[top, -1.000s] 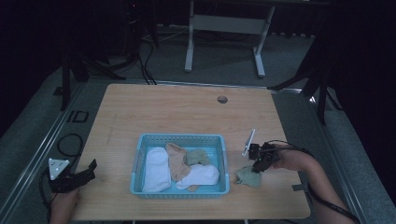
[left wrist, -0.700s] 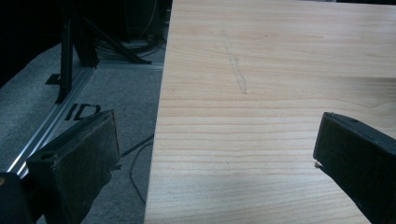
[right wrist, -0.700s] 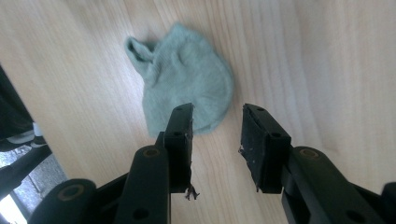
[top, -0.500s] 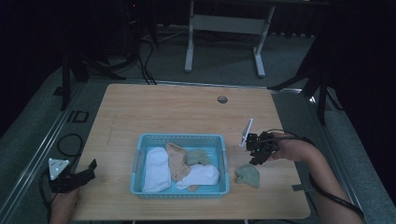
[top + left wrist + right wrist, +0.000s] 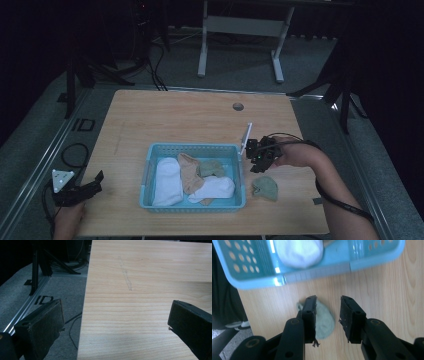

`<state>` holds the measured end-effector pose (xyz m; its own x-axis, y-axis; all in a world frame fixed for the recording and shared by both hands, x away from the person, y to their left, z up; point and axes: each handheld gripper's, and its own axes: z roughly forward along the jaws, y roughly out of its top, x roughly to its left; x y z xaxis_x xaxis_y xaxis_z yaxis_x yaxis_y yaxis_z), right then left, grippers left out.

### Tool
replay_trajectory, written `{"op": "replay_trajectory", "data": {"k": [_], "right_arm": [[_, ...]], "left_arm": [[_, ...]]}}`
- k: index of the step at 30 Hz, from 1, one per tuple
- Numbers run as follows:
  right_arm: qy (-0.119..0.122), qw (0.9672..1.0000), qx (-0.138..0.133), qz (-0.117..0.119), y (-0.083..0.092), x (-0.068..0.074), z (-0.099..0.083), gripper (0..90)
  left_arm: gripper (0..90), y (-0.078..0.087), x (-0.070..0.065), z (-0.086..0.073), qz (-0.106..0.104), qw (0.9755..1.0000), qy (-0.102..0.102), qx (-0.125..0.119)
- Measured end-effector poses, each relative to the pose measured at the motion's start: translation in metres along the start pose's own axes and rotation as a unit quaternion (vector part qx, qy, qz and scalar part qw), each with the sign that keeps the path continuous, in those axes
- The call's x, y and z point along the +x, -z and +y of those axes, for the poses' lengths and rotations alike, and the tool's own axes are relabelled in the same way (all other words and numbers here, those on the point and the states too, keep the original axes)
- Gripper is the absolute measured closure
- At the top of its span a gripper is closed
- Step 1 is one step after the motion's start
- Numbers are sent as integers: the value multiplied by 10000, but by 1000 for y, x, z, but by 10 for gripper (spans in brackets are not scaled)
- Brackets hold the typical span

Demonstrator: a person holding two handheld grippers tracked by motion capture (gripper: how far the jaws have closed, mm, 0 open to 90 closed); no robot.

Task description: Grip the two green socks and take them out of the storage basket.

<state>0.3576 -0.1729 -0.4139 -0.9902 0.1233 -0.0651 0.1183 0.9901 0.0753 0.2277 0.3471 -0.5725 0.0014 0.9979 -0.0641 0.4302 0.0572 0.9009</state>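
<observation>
The green sock lies balled up on the bare wood in the lower right of the high view, just beside the right wall of the blue basket and apart from it. In the right gripper view the same green sock sits at the centre of the frame, flat on the table under the jaws, partly hidden behind the left one. The right gripper hangs just above and a little up-frame of the sock in the high view, clear of it, with the person's right hand behind it. Its jaws have just been opening and then easing back a touch; they now stand parted with a plain gap of wood between them and nothing pinched, as the right gripper shows in its own view. The basket fills the top of that view, with a white sock lying against its near wall. In the high view the basket holds a white sock at its left, a tan sock beside it, a second green sock in the middle, and another white sock lower right. At the lower left of the high view the left gripper rests at the table edge, well apart from the basket. In its own view the left gripper has its jaws spread wide over bare wood, holding nothing.
</observation>
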Motion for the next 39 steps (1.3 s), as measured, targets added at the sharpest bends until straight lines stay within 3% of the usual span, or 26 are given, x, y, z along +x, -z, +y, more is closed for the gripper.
{"op": "replay_trajectory", "data": {"k": [10, 18, 39], "right_arm": [[415, 9991, 63, 66, -8, 8, 41, 668], [568, 9983, 5, 132, -15, 8, 67, 669], [947, 9949, 147, 301, -43, 9, 103, 669]], "left_arm": [[7, 0, 0, 0, -19, 10000, -4, -1], [7, 0, 0, 0, -34, 10000, -3, 4], [7, 0, 0, 0, -55, 10000, 2, -22]]}}
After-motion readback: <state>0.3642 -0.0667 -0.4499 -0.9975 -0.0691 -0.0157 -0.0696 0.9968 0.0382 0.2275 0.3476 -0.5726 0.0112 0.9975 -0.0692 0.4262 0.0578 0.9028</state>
